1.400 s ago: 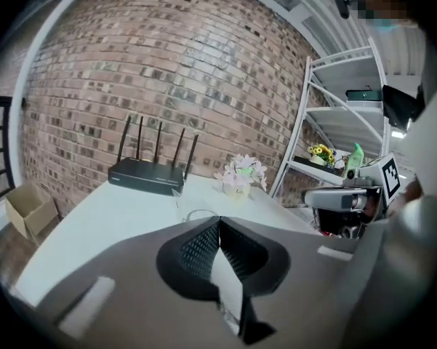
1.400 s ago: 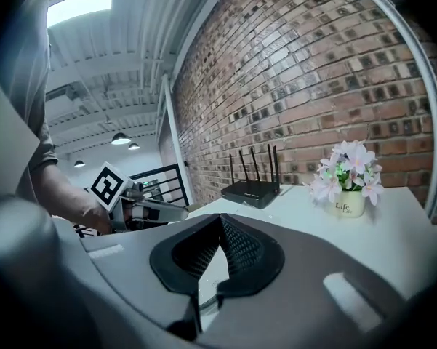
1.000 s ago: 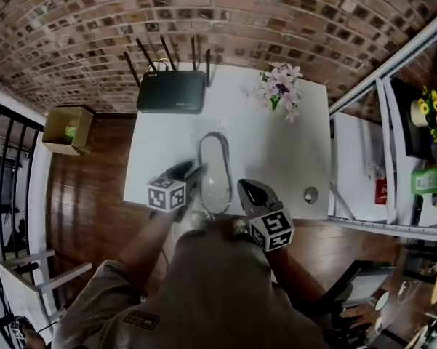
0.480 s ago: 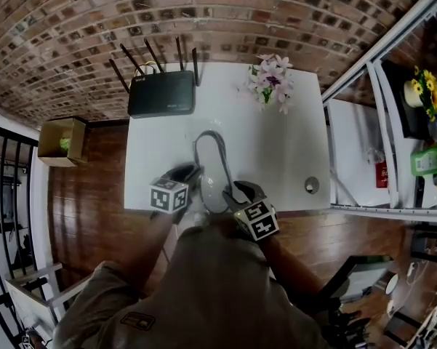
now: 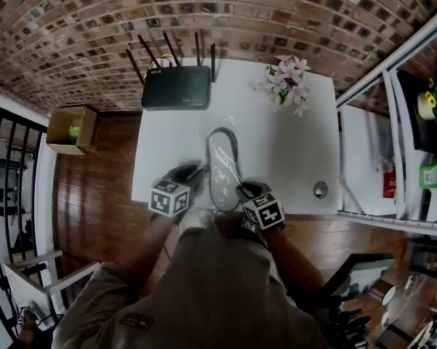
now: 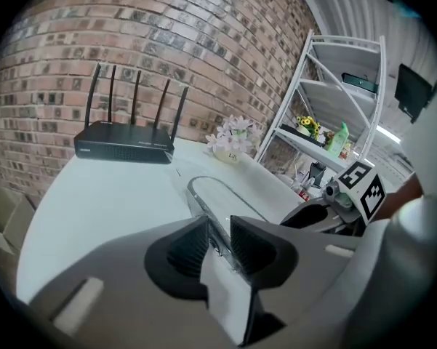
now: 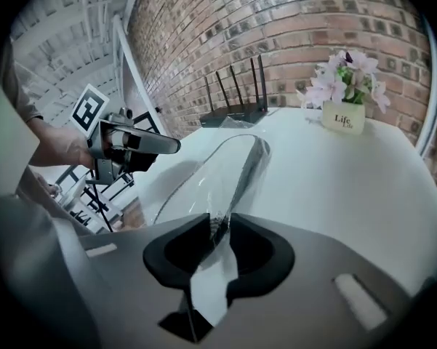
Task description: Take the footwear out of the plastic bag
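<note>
Footwear (image 5: 223,162), a long flat pale sole with a dark rim, lay inside the clear plastic bag (image 5: 219,189) on the white rectangular table (image 5: 291,144), pointing away from the person. The grey left gripper (image 6: 218,227) had just been closing; its jaws stood a narrow slit apart, pinching the bag's near edge. The grey right gripper (image 7: 218,227) had likewise been closing and nipped crumpled film at the same near end, close beside the left.

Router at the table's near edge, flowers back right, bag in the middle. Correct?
No: the router sits at the table's far edge, as the head view shows. Flowers back right, bag in the middle: correct.
</note>
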`<state>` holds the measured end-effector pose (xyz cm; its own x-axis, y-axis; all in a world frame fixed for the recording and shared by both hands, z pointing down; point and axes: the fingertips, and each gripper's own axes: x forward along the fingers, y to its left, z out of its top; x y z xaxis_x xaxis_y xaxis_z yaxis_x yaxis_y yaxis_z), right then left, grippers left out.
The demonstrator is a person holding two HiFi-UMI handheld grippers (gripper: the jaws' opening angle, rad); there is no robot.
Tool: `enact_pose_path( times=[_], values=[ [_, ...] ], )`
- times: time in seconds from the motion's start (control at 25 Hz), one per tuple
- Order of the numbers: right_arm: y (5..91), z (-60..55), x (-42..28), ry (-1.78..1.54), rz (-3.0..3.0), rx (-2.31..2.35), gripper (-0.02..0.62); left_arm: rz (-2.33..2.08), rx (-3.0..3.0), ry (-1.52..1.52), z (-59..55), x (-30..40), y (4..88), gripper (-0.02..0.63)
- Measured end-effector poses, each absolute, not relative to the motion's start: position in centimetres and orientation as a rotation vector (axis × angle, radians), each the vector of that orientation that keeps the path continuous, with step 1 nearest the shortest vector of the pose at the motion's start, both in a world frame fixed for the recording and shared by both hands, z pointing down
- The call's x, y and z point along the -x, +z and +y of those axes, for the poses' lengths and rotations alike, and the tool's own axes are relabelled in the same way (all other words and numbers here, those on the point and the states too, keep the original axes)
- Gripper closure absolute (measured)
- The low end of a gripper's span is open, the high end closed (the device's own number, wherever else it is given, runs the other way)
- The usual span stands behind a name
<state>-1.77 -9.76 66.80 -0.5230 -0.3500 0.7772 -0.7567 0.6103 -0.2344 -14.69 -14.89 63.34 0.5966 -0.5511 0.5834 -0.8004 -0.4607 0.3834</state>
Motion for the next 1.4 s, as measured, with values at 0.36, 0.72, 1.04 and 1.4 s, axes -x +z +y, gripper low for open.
enact_pose_path(
  times=[0.36, 0.72, 1.04, 1.4],
  values=[
    [66.2, -11.4, -0.4, 0.306, -2.05, -0.616, 0.577, -1.088, -2.201, 0.484, -14.4, 14.1, 62.5, 0.515],
    [65.6, -13.1, -1.3, -0.241, -1.948, -0.288, 0.578, -1.128, -2.201, 0.466, -14.1, 13.9, 61.5, 0.518],
    [66.0, -14.0, -2.0, -0.479, -1.893, -0.133, 0.577, -1.157, -2.187, 0.437, -13.2, 13.3, 60.9, 0.522],
    [63.5, -15.2, -1.7, -0.009, -2.151, -0.313, 0.426, -1.196, -2.195, 0.445, -12.6, 13.6, 60.5, 0.522]
  ],
)
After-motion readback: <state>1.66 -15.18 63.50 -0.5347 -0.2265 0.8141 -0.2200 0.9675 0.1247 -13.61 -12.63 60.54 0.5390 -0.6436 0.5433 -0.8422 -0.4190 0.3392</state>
